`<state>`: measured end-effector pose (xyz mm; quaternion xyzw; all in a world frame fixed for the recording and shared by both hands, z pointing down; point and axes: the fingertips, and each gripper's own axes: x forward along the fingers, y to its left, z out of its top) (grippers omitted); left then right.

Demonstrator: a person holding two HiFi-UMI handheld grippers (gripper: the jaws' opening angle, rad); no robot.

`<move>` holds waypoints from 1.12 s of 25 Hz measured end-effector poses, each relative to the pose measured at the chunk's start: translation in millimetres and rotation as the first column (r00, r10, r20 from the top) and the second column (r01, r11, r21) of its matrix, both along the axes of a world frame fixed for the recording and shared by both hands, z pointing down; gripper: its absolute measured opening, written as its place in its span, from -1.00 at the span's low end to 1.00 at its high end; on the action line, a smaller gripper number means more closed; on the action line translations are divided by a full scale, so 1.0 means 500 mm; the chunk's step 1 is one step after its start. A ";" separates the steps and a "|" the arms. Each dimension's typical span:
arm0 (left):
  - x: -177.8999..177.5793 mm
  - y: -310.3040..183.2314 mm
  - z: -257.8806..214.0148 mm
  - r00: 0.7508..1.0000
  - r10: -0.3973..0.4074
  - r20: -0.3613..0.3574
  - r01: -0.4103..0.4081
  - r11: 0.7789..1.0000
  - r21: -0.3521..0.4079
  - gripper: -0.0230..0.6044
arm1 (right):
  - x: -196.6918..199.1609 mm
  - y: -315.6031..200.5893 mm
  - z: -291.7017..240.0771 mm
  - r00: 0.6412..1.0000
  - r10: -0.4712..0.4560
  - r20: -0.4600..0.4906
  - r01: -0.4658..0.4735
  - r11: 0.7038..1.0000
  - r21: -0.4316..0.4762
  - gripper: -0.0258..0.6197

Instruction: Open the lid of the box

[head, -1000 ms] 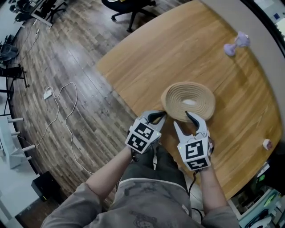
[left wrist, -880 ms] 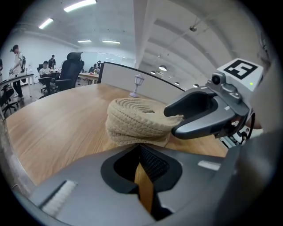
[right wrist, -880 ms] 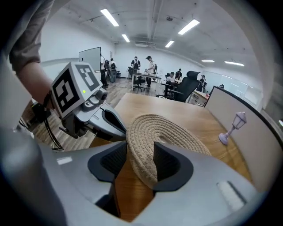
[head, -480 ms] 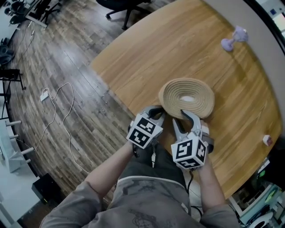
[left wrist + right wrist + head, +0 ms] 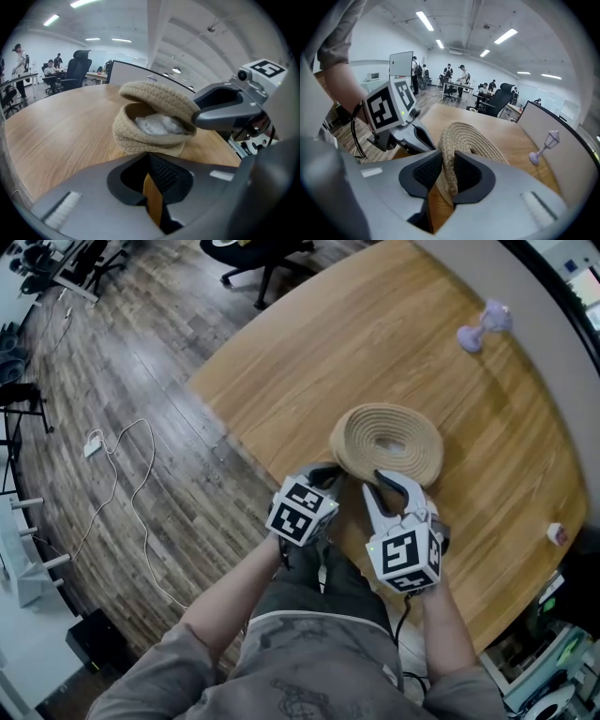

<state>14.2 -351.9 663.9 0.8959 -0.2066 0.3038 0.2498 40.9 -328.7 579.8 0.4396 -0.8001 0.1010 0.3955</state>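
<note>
While pinching the lid (image 5: 389,442) rim in the right gripper (image 5: 446,164), having just been closing those jaws onto it, tipping it up off the box (image 5: 140,138) near the table (image 5: 309,343) edge. Keeping the left gripper (image 5: 151,173) closed, empty, just beside the box. Next, likely: lifting the lid clear without dragging the box.

Head view: woven lid (image 5: 412,427) is covering the box (image 5: 136,140) completely; its wall is only showing in the left gripper view. White filling (image 5: 157,124) is lying half under the raised lid, and its material isn't telling. Right gripper (image 5: 447,158), its jaws having just been closing, is hiding the lid's near rim between its pads. Small pale object (image 5: 557,533) near the table (image 5: 328,343) edge is too small to name. Table is running out past the frame's top. Background people (image 5: 461,75) are showing as tiny, unclear figures
</note>
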 end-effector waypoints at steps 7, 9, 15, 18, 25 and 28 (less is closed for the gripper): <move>-0.014 -0.001 0.010 0.997 -0.029 0.066 0.031 0.999 -0.036 -0.92 | 0.057 -0.041 -0.120 0.971 0.142 0.192 -0.163 0.982 0.098 -0.70; -0.023 -0.003 0.002 0.997 -0.039 0.067 0.041 0.999 -0.036 -0.92 | 0.086 -0.046 -0.148 0.952 0.199 0.234 -0.231 0.966 0.116 -0.72; -0.055 -0.016 -0.088 0.996 -0.080 0.037 0.081 0.997 -0.021 -0.92 | 0.190 -0.030 -0.225 0.822 0.379 0.425 -0.449 0.890 0.075 -0.73; -0.071 -0.036 -0.153 0.996 -0.093 0.002 0.093 0.995 0.025 -0.92 | 0.220 -0.017 -0.267 0.748 0.414 0.519 -0.518 0.853 0.065 -0.73; -0.094 -0.066 -0.345 0.985 -0.121 -0.121 0.136 0.982 0.129 -0.92 | 0.224 0.022 -0.404 0.700 0.374 0.609 -0.553 0.823 0.130 -0.73; -0.096 -0.073 -0.437 0.980 -0.107 -0.165 0.139 0.971 0.195 -0.92 | 0.217 0.039 -0.482 0.706 0.332 0.626 -0.551 0.813 0.191 -0.73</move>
